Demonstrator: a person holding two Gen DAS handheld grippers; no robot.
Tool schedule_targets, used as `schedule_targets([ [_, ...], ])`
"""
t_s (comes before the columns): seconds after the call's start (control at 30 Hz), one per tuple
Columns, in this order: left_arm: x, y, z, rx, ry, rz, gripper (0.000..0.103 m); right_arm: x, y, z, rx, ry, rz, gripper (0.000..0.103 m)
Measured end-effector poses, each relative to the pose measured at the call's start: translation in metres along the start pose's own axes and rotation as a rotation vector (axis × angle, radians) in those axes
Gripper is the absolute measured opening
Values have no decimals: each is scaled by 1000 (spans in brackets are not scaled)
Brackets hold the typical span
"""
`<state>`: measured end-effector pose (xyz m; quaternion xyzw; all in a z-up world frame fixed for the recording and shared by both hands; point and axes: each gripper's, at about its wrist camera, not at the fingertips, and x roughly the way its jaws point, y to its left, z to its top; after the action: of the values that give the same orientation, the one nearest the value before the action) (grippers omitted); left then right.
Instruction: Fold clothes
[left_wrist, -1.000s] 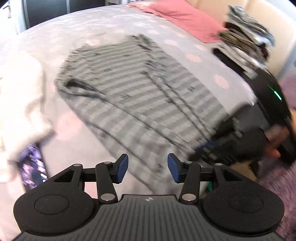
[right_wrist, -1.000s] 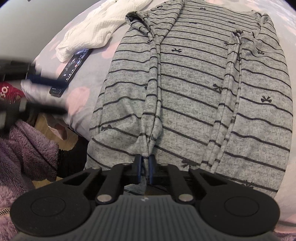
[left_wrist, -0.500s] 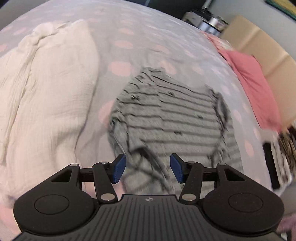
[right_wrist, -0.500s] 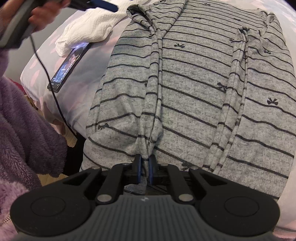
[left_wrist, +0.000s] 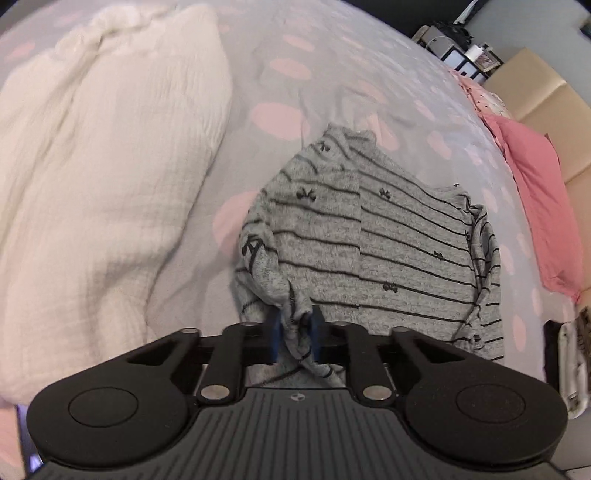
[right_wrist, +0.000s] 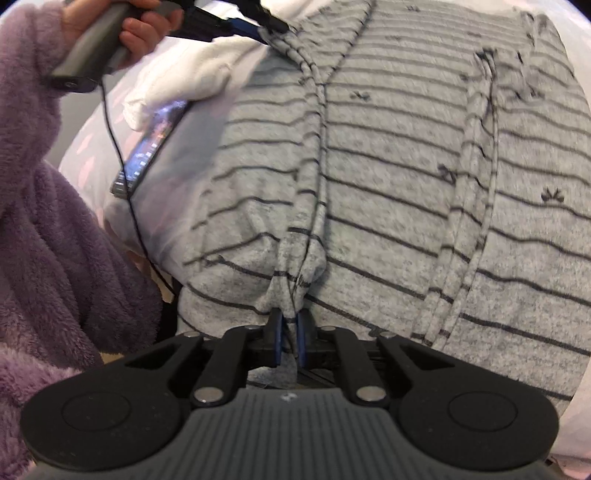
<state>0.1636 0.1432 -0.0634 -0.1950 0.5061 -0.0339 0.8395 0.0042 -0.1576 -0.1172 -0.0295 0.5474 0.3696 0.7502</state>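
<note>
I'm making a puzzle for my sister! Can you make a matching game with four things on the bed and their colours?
Things:
1. top
2. cloth
3. pillow
4. sleeve

Colours:
A. fluffy purple
B. grey with dark stripes
C. creamy white
D. pink

Pairs: 1-B, 2-C, 3-D, 4-A

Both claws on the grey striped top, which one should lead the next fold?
Left, probably. The left claw pinches the far corner of the striped top; the right claw anchors the near hem.
</note>
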Motion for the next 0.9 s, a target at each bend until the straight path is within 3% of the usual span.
schedule_targets([
  [0.13,-24,-11,9,32,-77,21,9,-21,19,0,-51,-62,89,9],
  [0.3,-36,-50,14,134,-124,25,9,-48,38,-3,-85,-159,287,8],
  [0.6,-4,-142,0,430,-89,47,9,-50,16,-18,24,-138,246,8],
  [0.9,68,-192,-31,653,74,97,9,-24,-26,-35,186,6,202,8],
])
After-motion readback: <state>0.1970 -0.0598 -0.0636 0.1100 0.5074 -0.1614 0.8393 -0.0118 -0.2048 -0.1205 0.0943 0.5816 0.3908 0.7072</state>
